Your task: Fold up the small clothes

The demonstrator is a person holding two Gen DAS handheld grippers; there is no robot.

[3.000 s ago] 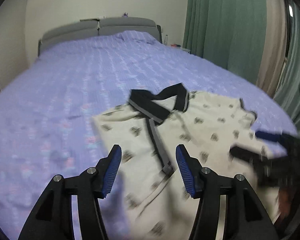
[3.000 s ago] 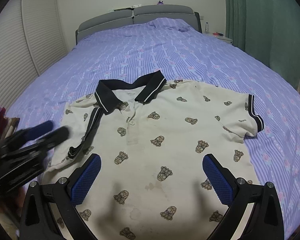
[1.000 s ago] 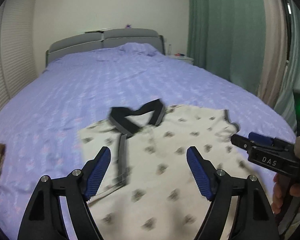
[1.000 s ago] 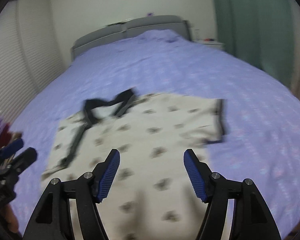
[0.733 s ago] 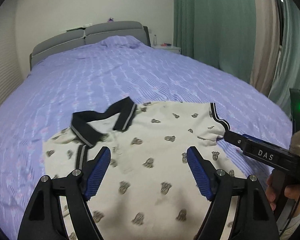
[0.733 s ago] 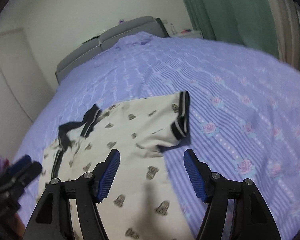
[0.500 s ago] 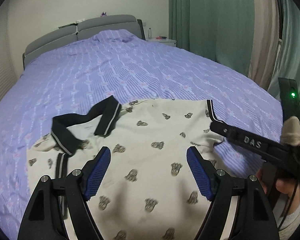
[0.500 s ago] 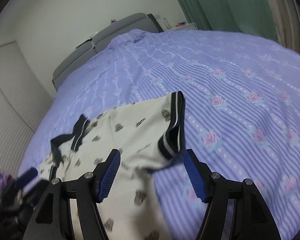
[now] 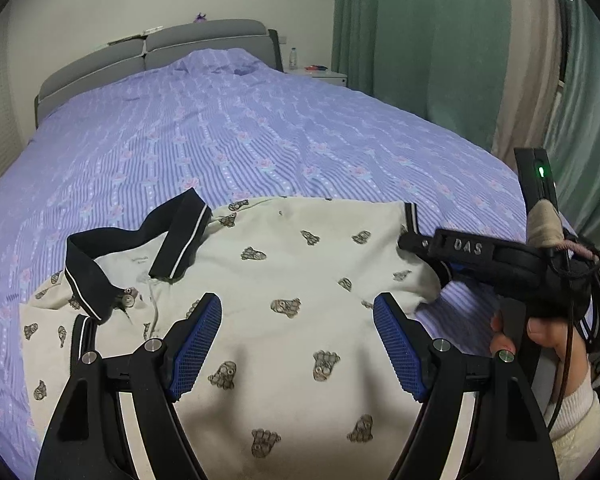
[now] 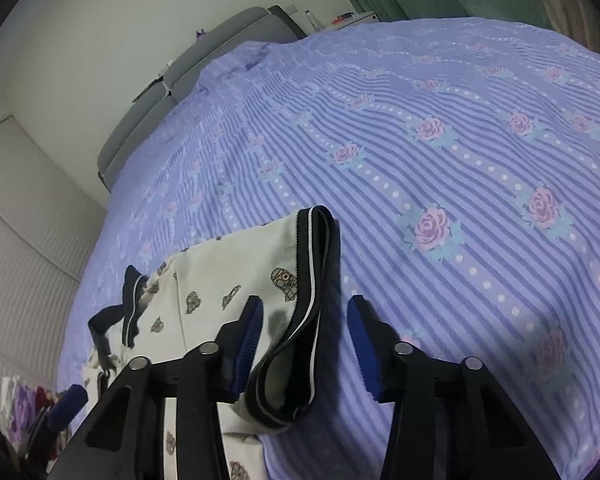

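A cream polo shirt [image 9: 300,264] with a small printed pattern and a black collar [image 9: 100,264] lies face up on the purple bed. My left gripper [image 9: 298,320] hovers open over the shirt's middle with nothing between its blue pads. My right gripper [image 10: 304,340] is low at the shirt's right sleeve. Its jaws are closing, and the black-trimmed sleeve cuff [image 10: 312,280] lies between them. The left pad [image 10: 248,340] is against the cloth, while the right pad stands apart from it. In the left wrist view, the right gripper [image 9: 420,256] reaches in from the right, held by a hand [image 9: 548,332].
The striped, rose-patterned bedspread [image 10: 460,160] spreads beyond the shirt up to a grey headboard [image 9: 156,52]. Green curtains [image 9: 440,40] hang along the right side, with a nightstand [image 9: 328,76] at the far corner. Folded colourful cloth [image 10: 24,404] lies at the bed's left edge.
The right gripper rolled, dropped to the right sleeve, and its jaws narrowed around the cuff. The left gripper shifted right, from the collar side to over the shirt's middle, still open.
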